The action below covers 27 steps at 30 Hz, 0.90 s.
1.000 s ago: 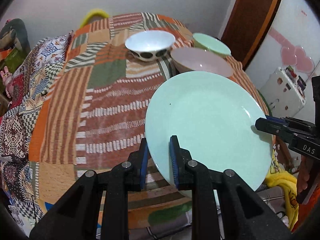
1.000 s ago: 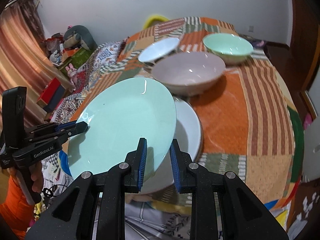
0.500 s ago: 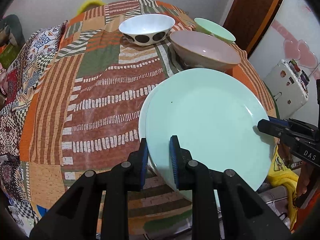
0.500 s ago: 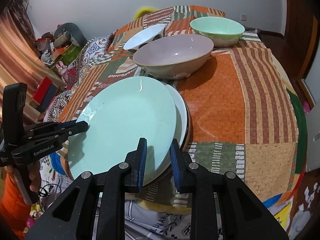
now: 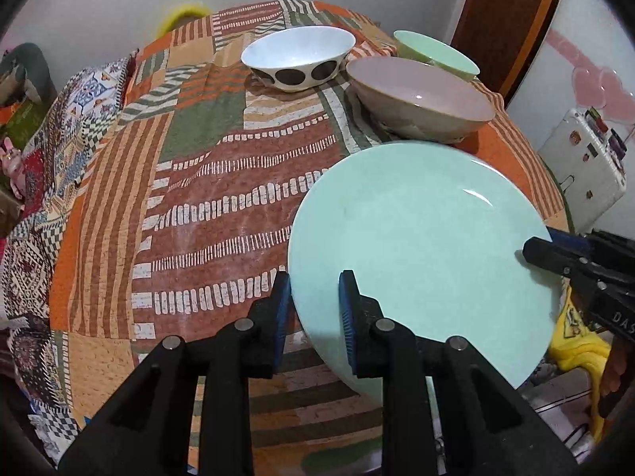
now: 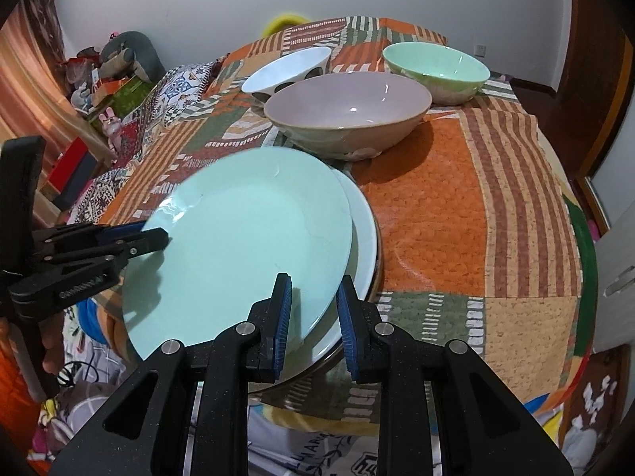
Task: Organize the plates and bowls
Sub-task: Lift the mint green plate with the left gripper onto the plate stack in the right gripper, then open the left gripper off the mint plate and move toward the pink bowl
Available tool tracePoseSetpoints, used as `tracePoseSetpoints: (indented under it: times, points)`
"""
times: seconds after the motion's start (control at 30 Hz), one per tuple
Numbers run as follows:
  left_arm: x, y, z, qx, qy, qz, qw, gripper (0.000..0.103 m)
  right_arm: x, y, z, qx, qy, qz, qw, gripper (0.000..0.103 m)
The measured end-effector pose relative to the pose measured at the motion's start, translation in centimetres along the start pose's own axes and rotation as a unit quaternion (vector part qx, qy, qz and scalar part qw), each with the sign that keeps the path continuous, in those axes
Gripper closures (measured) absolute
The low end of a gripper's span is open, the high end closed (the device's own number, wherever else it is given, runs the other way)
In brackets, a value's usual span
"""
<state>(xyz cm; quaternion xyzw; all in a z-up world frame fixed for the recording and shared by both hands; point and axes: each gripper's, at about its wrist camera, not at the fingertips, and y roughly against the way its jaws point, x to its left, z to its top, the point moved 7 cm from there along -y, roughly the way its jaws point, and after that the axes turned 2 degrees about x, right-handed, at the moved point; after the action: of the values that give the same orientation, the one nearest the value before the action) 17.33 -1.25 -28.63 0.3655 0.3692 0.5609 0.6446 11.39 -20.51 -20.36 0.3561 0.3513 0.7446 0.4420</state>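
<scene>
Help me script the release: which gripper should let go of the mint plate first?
Probably the right gripper: its edge of the mint plate sits over the white plate; the left gripper holds the overhanging edge.

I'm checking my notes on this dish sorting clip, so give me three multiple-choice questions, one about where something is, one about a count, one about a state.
1. Where is the mint plate?
A. over a white plate
B. inside the pink bowl
C. on the floor

2. How many bowls are on the patchwork cloth?
A. one
B. three
C. five

3. How is the mint plate held?
A. by neither gripper
B. by both grippers at its rim
C. by a bare hand

Answers: 1 A, the white plate shows beneath it. 2 B, spotted bowl, pink bowl, green bowl. 3 B, left gripper and right gripper each clamp its edge.
</scene>
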Motion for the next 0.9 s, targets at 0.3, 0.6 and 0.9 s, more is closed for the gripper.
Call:
tracePoseSetpoints:
  times: [0.3,0.6,0.9]
  points:
    - [0.2,0.1,0.1,-0.005,0.009,-0.010,0.9999,0.080,0.1,0.2,0.0,0.003,0.001,-0.004,1.000,0.079]
    - [0.8,0.7,0.4,-0.008,0.018,-0.011,0.9997,0.080,-1.3,2.7,1.3,-0.044,0.001,-0.035,0.998,0.068]
    - [0.3,5.7,4.7,-0.073,0.007,-0.021,0.9971,0.072,-3.0,4.7,3.6,-0.080,-0.019,-0.034,0.996,0.066]
